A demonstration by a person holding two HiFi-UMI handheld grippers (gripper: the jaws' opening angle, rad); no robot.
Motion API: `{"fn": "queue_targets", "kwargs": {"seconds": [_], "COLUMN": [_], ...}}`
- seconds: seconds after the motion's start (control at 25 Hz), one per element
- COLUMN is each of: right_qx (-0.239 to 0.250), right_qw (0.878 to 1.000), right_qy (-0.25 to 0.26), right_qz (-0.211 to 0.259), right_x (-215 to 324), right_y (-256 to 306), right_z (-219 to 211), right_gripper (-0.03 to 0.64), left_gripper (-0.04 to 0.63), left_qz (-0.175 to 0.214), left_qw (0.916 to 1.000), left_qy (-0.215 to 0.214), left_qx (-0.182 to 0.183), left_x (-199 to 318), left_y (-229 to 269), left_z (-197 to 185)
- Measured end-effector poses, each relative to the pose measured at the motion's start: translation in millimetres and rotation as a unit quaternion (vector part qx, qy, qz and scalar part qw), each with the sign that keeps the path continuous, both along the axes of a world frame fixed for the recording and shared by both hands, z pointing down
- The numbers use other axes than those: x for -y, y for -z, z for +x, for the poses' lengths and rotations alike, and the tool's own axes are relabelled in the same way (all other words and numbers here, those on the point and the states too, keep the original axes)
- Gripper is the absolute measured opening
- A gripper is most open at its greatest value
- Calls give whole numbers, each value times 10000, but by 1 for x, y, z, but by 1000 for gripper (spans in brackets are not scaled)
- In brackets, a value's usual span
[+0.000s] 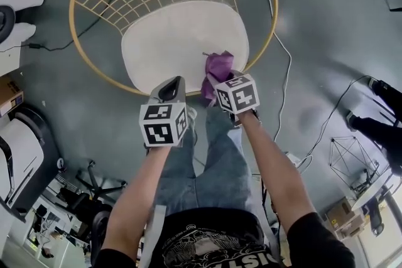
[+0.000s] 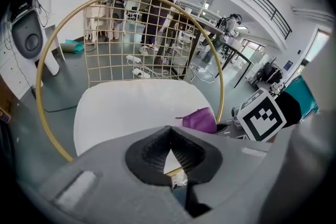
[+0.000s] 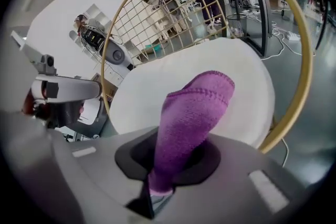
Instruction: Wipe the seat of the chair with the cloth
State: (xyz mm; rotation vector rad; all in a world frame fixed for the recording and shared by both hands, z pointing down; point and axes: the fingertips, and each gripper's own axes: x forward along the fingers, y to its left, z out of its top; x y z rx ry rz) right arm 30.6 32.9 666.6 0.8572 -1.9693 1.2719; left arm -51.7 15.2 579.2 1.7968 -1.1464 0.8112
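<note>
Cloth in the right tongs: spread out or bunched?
Bunched: the purple cloth stands out of the shut right tongs as one narrow folded wad, not spread flat.

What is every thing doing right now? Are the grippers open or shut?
Left gripper: shut, holding nothing.
Right gripper: shut on the cloth.
Cloth: bunched up, sticking out of the right gripper by the seat's front edge.
Seat: bare.
Chair: standing upright on the floor.

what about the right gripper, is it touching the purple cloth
Touching. The right gripper view shows the right gripper with its jaws shut on the purple cloth, which sticks up from between them.
</note>
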Motion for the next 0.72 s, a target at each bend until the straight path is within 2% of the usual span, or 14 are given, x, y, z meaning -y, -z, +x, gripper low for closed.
{"fn": "queue_targets", "kwargs": {"seconds": [0.28, 0.52, 0.72], "right_qx": [-155, -182, -10], "right_qw": [9995, 9989, 9972], "right_qy": [-275, -383, -324], "right_qz": [85, 173, 679], "right_x": [13, 25, 51], "right_y": [4, 16, 66], "right_z": [49, 64, 57], "right_gripper": [57, 57, 57], "left_gripper": [-3, -3, -3], "left_qz": [81, 130, 265], "left_qw": [9999, 9999, 9996], "left_qy": [-86, -62, 125], "left_qx": [-21, -13, -25], "left_x": [7, 9, 18], "left_y": [9, 25, 56], "left_z": [29, 35, 33]}}
